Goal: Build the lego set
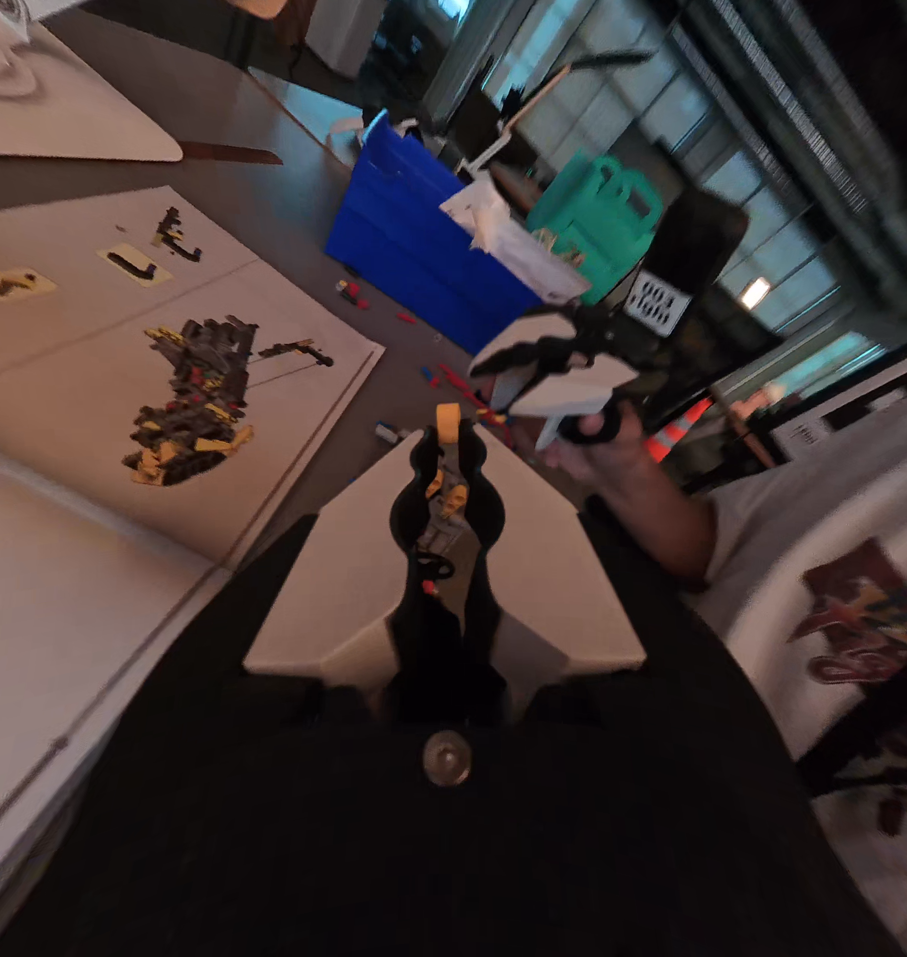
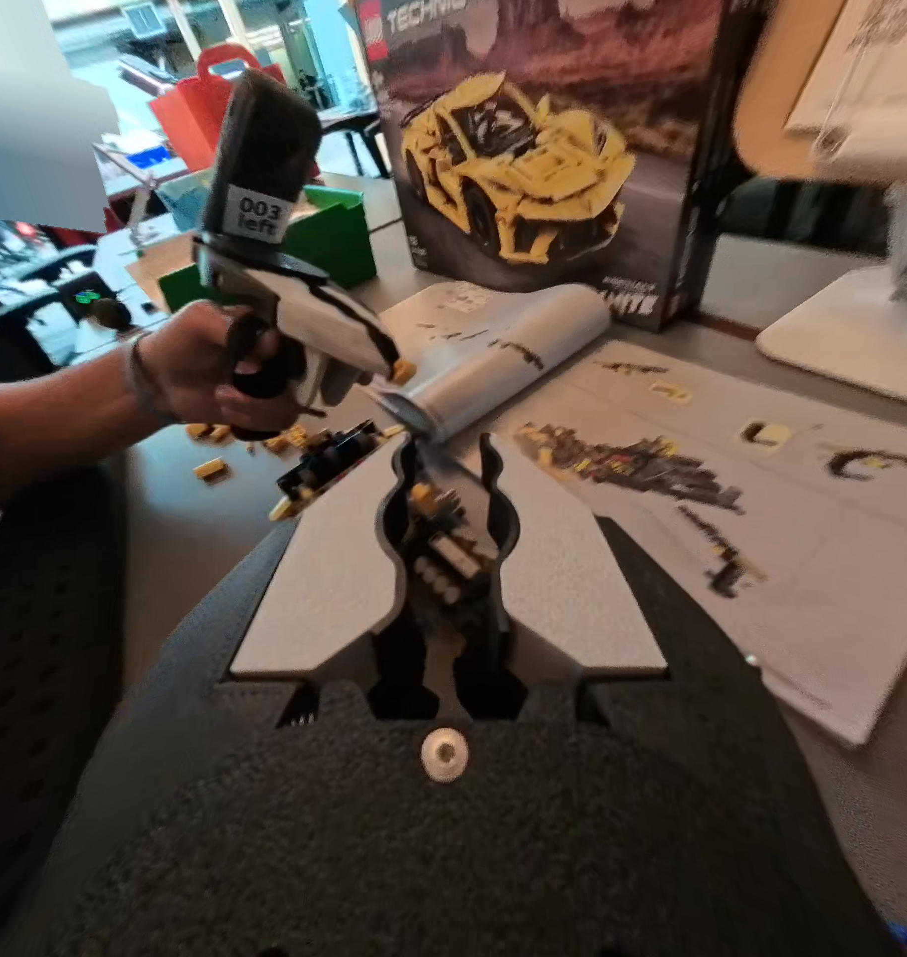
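My left gripper point(image 1: 448, 440) is shut on a small yellow-tipped lego piece point(image 1: 448, 417) that sticks out past its fingertips. It also shows in the right wrist view point(image 2: 397, 368), held in a hand, with the yellow piece point(image 2: 404, 371) at its tip. My right gripper point(image 2: 447, 450) is closed around a partly built black, yellow and white lego assembly point(image 2: 443, 549), which sticks out to its left point(image 2: 332, 466). In the left wrist view the right gripper point(image 1: 498, 373) is held up ahead and to the right, apart from the left one.
An open instruction booklet point(image 2: 751, 518) lies on the table, its left pages curled up point(image 2: 498, 357). The set's box point(image 2: 544, 155) stands behind it. Loose yellow pieces point(image 2: 210, 468) lie at left, red and blue ones point(image 1: 441, 373) near a blue bin point(image 1: 415, 238). A white stand base point(image 2: 855, 331) is at right. The grippers' ends are close to 6 cm from one another.
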Demonstrator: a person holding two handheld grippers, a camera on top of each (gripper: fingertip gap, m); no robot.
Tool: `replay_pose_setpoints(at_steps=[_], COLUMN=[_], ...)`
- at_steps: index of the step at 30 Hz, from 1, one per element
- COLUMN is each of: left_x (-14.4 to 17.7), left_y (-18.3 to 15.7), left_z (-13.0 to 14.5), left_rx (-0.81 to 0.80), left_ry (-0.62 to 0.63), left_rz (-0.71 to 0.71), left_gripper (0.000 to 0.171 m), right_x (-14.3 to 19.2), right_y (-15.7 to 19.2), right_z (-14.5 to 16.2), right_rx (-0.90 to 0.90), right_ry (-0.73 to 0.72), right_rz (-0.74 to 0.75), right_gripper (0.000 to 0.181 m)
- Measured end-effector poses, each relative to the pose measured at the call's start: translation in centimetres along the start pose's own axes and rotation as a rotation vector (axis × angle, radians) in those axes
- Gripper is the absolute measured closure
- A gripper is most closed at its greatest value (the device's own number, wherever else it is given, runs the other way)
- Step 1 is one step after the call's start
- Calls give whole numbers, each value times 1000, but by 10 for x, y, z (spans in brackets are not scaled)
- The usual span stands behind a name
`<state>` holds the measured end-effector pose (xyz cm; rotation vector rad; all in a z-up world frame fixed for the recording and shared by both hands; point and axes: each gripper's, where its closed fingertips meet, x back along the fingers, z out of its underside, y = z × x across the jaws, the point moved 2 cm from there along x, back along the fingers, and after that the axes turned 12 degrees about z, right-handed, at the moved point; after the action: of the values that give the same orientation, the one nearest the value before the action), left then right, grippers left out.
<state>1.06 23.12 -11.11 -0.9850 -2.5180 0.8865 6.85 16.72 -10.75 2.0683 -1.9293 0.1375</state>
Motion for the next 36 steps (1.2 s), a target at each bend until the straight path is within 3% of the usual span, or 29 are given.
replay_pose_setpoints(at_steps=[3, 8, 13, 15, 17, 19, 31, 36], left_x=[4, 5, 10, 21, 40, 51, 27, 31], left_y=[1, -13, -25, -21, -7, -2, -33, -34], left_z=[6, 3, -1, 4, 13, 16, 13, 7], left_rx=[88, 63, 84, 69, 10, 10, 181, 386], left_ry=[-40, -68, -129, -107, -77, -86, -229, -361], left_rz=[42, 65, 88, 26, -122, -161, 122, 301], left_gripper=[167, 167, 166, 167, 167, 167, 166, 167], right_x=[-3, -9, -16, -21, -23, -23, -30, -18], right_y=[8, 25, 48, 53, 56, 52, 77, 73], right_z=[9, -4, -20, -24, -26, -24, -12, -26], right_rx=[21, 100, 31, -52, -111, -38, 167, 143], right_ry=[24, -47, -126, -165, -161, -134, -147, -229], right_rz=[-12, -25, 0, 28, 31, 66, 57, 83], right_gripper=[157, 155, 151, 155, 155, 156, 155, 156])
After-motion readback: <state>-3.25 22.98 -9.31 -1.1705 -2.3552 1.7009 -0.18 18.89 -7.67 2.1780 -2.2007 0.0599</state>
